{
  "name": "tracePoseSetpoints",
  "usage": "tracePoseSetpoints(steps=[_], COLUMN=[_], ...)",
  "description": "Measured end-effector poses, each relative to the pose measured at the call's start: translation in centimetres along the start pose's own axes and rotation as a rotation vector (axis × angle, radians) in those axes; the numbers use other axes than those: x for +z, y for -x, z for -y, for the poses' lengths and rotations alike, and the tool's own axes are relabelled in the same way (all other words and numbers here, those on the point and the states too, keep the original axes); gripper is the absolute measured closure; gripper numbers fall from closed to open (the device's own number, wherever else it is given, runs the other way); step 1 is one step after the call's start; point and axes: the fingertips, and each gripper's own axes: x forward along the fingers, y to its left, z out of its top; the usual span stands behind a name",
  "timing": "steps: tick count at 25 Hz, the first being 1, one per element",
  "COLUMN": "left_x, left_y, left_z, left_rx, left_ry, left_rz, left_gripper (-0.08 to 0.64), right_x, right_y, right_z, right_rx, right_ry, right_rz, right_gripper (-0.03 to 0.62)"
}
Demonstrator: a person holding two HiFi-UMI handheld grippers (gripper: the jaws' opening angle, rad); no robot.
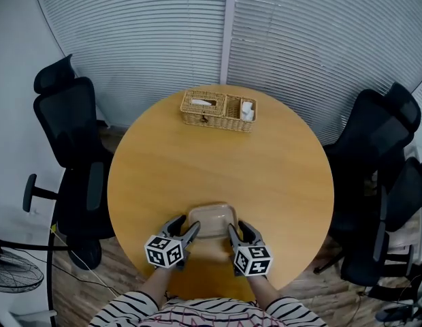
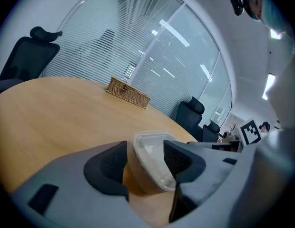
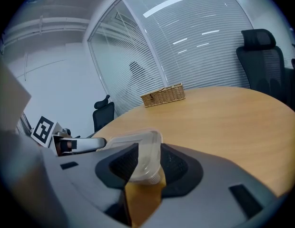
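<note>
Container (image 1: 212, 221), clear plastic, sits at the table's (image 1: 218, 148) near edge. Left gripper (image 1: 188, 225) and right gripper (image 1: 238, 227) each clamp an opposite rim. Apply light, equal force with both sides level; the thin walls would likely buckle otherwise.

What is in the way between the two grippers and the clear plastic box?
Nothing visible. The left gripper and right gripper each have the clear plastic box between their jaws. The wicker basket sits far across the table.
</note>
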Motion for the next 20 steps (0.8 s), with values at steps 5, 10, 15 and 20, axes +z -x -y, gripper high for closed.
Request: tracePoseSetpoints(steps=[5,10,15,20], left_x=[0.4,0.3,-0.1,-0.2], left_y=[-0.1,0.0,0.1,0.4], left_z=[0.5,0.7,1.0,1.2], left_rx=[-0.014,-0.006,-0.003,0.000], left_ry=[0.003,0.006,0.009,0.020], left_rz=[0.022,0.024,0.022,0.031], left_gripper=[0.339,0.339,0.341,0.340], right_x=[0.1,0.3,-0.2,-0.2], right_y=[-0.4,-0.4,-0.5,-0.2], right_z=[0.0,0.2,0.3,0.2], right_rx=[-0.001,-0.005,-0.008,0.007], right_ry=[0.007,0.016,0.027,0.007], right_rz=[0.000,0.001,-0.014,-0.013], right_gripper=[0.439,0.439,0.439,0.439])
